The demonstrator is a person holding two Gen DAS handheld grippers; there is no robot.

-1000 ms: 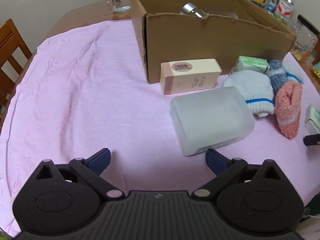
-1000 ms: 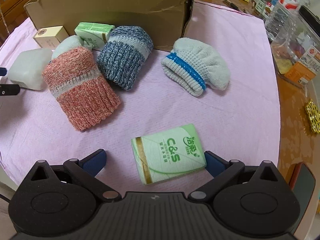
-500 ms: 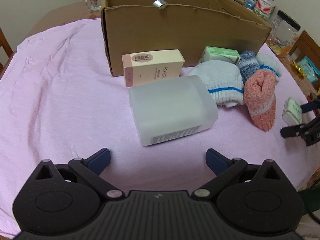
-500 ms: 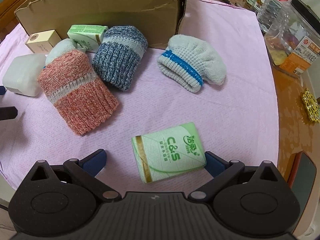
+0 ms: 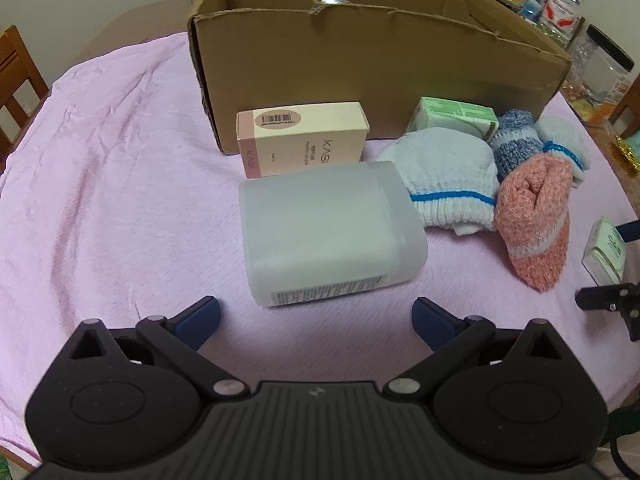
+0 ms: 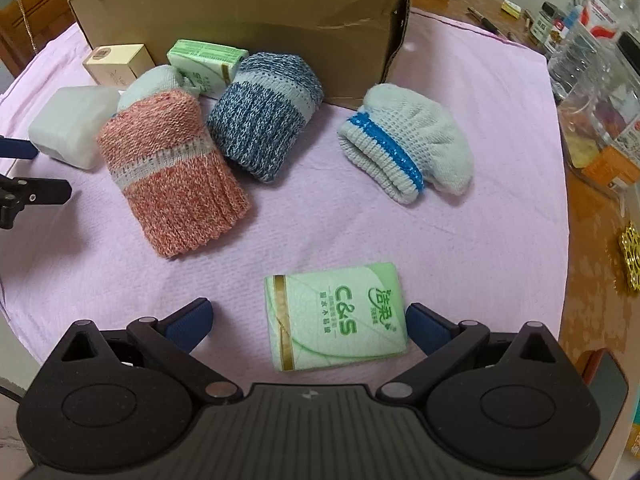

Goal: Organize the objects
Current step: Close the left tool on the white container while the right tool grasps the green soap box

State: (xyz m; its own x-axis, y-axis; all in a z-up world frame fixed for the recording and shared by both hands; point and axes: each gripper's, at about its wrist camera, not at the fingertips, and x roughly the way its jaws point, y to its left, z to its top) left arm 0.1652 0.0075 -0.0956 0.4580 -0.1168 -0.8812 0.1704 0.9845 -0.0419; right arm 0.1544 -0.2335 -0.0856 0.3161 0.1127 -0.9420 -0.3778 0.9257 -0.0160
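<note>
left wrist view: the left gripper (image 5: 316, 316) hangs low in the frame with its jaws wide and empty, and the frosted plastic jug (image 5: 328, 232) lies on its side at centre frame, just ahead of the blue pads. the jug looks about as wide as the gap between the jaws, so the grip wants to be squared up first: line the pads with the two flat sides, ease forward until they sit well past the labelled bottom end, then close. a smooth plastic wall may slip, so take it near the middle rather than at the rounded corner.

the cardboard box (image 5: 360, 68) stands at the top of the frame, right behind a cream carton (image 5: 304, 136), which touches or nearly touches the jug. lift straight up before moving toward the box, or the carton may be dragged along.

in the right wrist view, the right gripper (image 6: 308, 320) is also spread wide. the green tissue pack (image 6: 336, 316) lies between its pads on the pink cloth (image 6: 460, 240) covering the worktop, close against the right pad and well off the left. centre the gripper over the pack before closing, so it is not shoved sideways. the pack is soft; a gentle squeeze should do.

a pink sock (image 6: 168, 172), a blue sock (image 6: 260, 116) and a grey sock (image 6: 408, 140) lie mid-frame, apart from the pack.
</note>
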